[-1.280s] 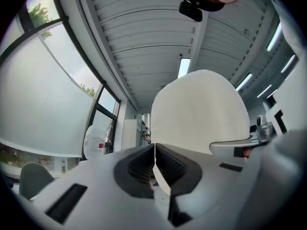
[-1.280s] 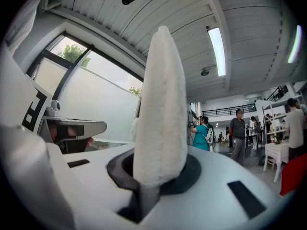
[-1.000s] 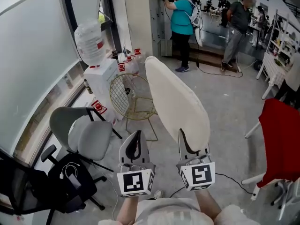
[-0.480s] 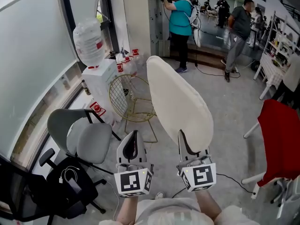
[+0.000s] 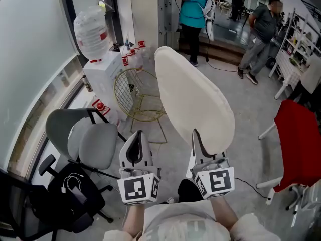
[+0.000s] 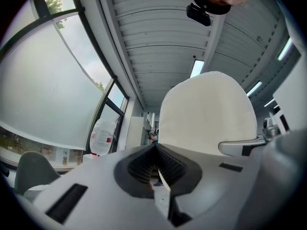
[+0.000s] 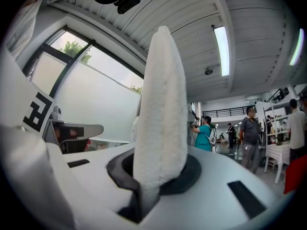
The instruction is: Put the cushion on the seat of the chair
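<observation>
A large cream cushion (image 5: 193, 104) stands on edge in front of me, tilted up and away. My right gripper (image 5: 196, 134) is shut on its lower rim; in the right gripper view the cushion (image 7: 160, 104) rises straight out of the jaws. My left gripper (image 5: 138, 135) is to the left of it, shut, with nothing in it. From the left gripper view the cushion (image 6: 206, 114) shows as a broad pale oval to the right. A gold wire chair (image 5: 134, 97) with a round seat stands on the floor ahead, left of and beyond the cushion.
A grey office chair (image 5: 93, 142) and a black chair (image 5: 65, 195) with a cable on it stand at the left. A water dispenser (image 5: 93, 31) is by the window. A red-covered chair (image 5: 301, 144) is at the right. Two people (image 5: 193, 14) stand at the back.
Both grippers and the cushion have moved forward together; the wire chair and grey chair have slid left and nearer in view. The man at the back has walked to the right.
</observation>
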